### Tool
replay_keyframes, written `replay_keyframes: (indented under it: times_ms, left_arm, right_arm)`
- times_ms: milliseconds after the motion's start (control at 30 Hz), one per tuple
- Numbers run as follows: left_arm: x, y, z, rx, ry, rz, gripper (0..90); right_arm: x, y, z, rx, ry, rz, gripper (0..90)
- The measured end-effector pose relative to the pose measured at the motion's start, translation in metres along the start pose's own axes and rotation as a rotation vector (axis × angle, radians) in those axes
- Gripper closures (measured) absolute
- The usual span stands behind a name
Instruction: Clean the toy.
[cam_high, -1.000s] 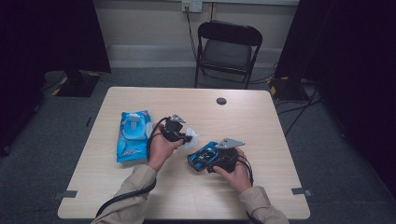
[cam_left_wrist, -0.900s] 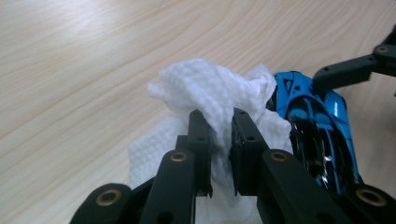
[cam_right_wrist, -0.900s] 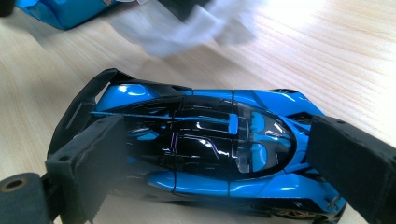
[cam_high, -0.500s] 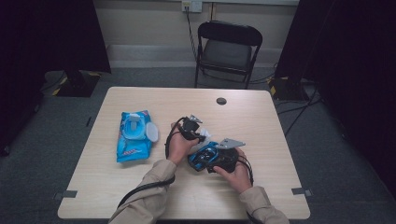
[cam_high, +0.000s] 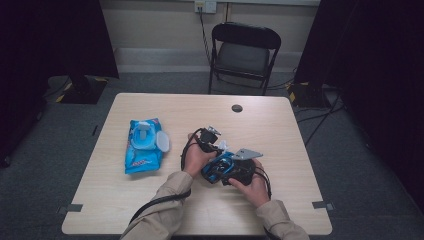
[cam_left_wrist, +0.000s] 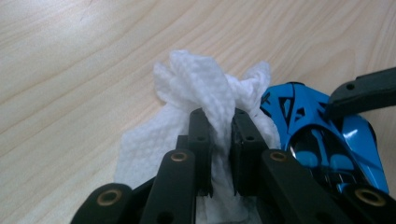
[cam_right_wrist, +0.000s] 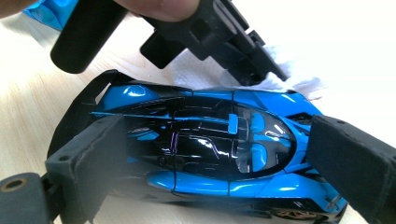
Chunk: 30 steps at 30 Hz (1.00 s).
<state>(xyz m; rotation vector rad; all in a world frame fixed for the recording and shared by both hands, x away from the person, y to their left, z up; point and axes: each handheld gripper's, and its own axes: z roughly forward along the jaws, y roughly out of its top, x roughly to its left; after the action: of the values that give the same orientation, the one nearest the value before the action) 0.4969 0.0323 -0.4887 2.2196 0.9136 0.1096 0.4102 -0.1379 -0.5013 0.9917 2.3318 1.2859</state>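
Note:
A blue and black toy car (cam_right_wrist: 201, 144) lies lengthwise between the jaws of my right gripper (cam_right_wrist: 219, 154), whose pads press on its nose and tail. In the high view the car (cam_high: 216, 166) sits low over the table's middle, with my right gripper (cam_high: 227, 171) shut on it. My left gripper (cam_left_wrist: 219, 121) is shut on a bunched white wipe (cam_left_wrist: 201, 88). The wipe rests against the car's side (cam_left_wrist: 322, 140). In the right gripper view the left gripper (cam_right_wrist: 252, 56) comes in from above, and the wipe (cam_right_wrist: 201, 77) lies just behind the car.
A blue pack of wipes (cam_high: 144, 145) with its round lid flipped open lies on the left of the table (cam_high: 300, 200). A small black disc (cam_high: 237, 108) sits near the far edge. A black folding chair (cam_high: 245, 50) stands behind the table.
My left hand has moved right and down with the wipe, from beside the pack to the car's side. The right hand and the car have stayed put.

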Motion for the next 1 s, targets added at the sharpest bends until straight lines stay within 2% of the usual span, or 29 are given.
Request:
replay_keyframes:
  times_ms: [233,300,833,1000]
  left_arm:
    - [0.0,-0.004,-0.005,0.015,0.002,0.018,80.9]
    - [0.0,-0.004,-0.005,0.014,0.001,0.012,80.9]
    - [-0.003,-0.017,-0.022,0.07,0.018,0.053,81.6]
    - [-0.002,-0.022,-0.026,0.063,0.012,0.05,81.6]
  right_arm:
    - [0.0,0.0,0.0,0.0,0.001,0.0,5.0]
    - [0.0,0.0,0.0,0.001,0.002,0.0,4.9]
    - [-0.001,0.0,0.0,0.002,0.004,-0.003,4.9]
    - [-0.001,0.0,0.0,0.001,0.004,-0.003,4.9]
